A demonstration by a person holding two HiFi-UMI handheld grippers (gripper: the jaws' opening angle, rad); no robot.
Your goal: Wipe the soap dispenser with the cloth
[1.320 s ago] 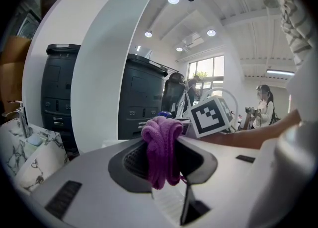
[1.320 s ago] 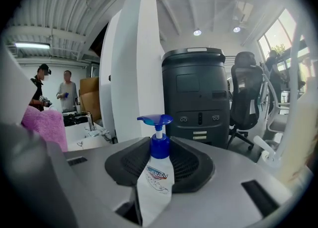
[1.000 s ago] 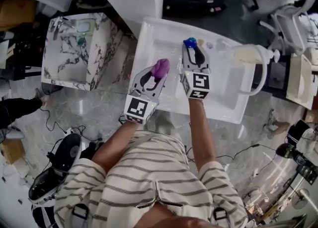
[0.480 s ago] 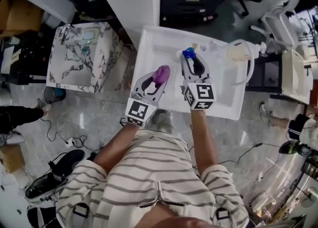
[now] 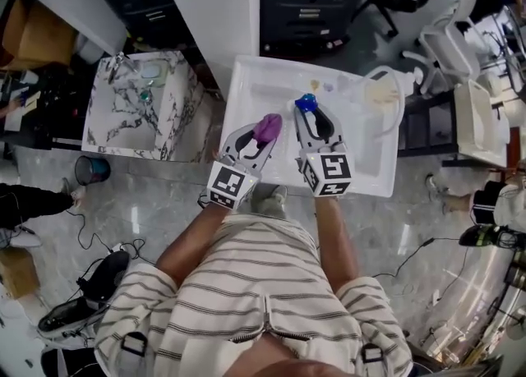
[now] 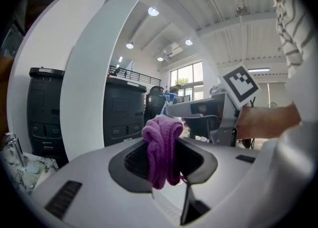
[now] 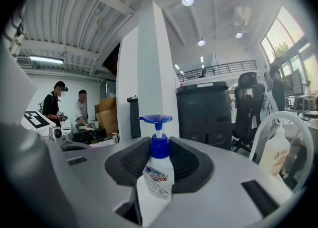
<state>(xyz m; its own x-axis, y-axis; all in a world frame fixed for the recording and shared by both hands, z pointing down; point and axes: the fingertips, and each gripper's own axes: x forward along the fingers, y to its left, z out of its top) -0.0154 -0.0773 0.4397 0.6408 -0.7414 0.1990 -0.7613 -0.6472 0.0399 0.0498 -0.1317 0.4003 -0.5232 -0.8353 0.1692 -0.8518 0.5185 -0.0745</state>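
My right gripper (image 5: 312,117) is shut on the soap dispenser (image 7: 156,180), a white bottle with a blue pump head (image 5: 306,103), held upright above the white sink (image 5: 246,80). My left gripper (image 5: 261,131) is shut on a bunched purple cloth (image 6: 161,147), which hangs between its jaws. In the head view the cloth (image 5: 267,127) sits just left of the dispenser, a small gap apart. Both grippers point away from me, side by side, over the basin.
A second pale dispenser bottle (image 5: 378,89) stands at the sink's right end inside a curved white faucet loop (image 5: 400,100). A marble-patterned basin (image 5: 136,104) is to the left. A white pillar (image 5: 209,6), dark cabinets, chairs and two people in the room lie beyond.
Both grippers have risen with the cloth and the dispenser and drawn slightly closer together. The head camera has shifted, so the sink looks smaller and farther.
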